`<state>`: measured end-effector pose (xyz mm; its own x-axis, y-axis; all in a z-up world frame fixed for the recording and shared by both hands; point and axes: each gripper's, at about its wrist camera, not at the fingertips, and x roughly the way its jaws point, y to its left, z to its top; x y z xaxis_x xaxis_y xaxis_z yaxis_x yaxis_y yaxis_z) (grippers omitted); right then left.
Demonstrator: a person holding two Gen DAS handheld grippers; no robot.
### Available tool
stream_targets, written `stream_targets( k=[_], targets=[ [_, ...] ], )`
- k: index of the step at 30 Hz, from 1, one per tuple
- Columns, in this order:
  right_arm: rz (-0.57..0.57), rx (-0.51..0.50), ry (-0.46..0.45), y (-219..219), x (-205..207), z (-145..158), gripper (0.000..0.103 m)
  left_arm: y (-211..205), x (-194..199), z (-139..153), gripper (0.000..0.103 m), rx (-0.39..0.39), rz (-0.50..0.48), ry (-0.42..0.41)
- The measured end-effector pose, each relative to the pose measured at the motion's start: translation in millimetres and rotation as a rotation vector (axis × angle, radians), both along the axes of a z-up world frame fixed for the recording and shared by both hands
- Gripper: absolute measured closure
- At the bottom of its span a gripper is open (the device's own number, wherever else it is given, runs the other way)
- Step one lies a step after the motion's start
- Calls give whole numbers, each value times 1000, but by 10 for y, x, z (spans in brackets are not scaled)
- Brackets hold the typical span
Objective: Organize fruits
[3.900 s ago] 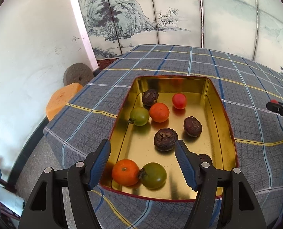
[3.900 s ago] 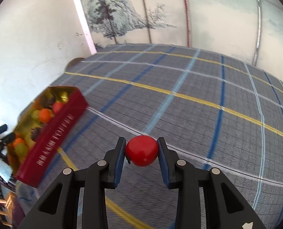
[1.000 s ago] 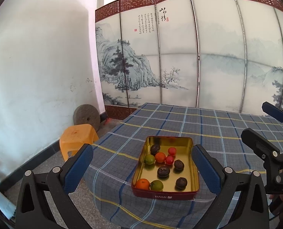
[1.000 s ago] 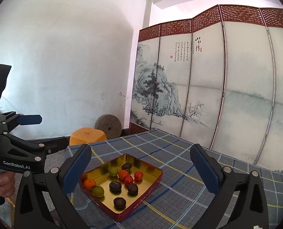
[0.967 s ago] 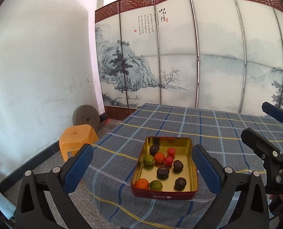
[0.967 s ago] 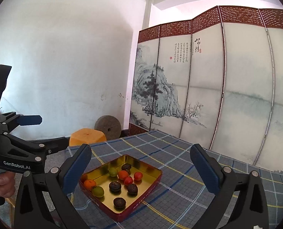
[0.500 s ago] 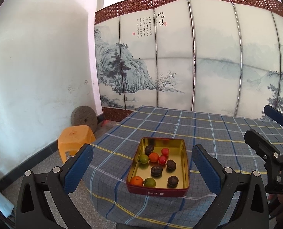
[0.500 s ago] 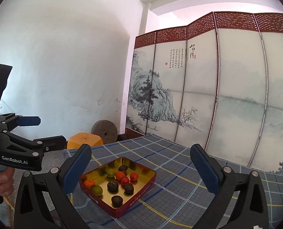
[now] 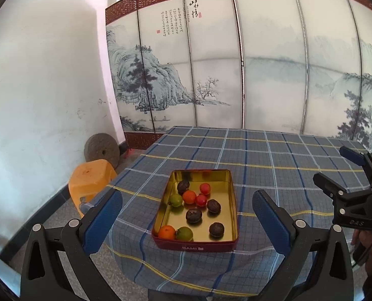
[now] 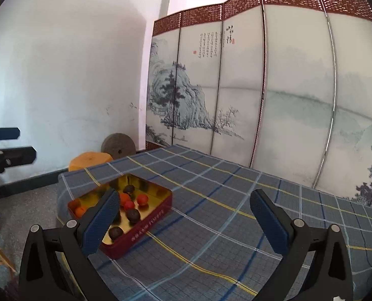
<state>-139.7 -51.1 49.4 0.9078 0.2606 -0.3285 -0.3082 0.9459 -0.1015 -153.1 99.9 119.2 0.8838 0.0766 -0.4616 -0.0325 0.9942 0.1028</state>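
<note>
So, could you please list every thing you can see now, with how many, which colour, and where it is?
tin: 1, red outside, gold inside, on the table near its front-left corner
dark fruits: 4, brown, in the tin
red fruits: 2, mid tin
orange fruits: 2, in the tin
green fruits: 2, tin's left side
tablecloth: 1, blue-grey plaid, covers the table
stool: 1, orange, floor left of the table
millstone: 1, grey, against the wall
folding screen: 1, painted landscape, behind the table
left tool: open, empty
right tool: open, empty
</note>
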Motion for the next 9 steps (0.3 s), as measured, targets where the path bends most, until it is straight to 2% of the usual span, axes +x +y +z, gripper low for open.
stream_targets(
  k=[7,9],
  targets=[
    [-151,-94,185,-723,657,-588,0,-65,254,-31,0,-4,6,28],
    [-222,-115,268,-983,902,-790,0,-85,321,-44,0,10,18,33]
  ],
)
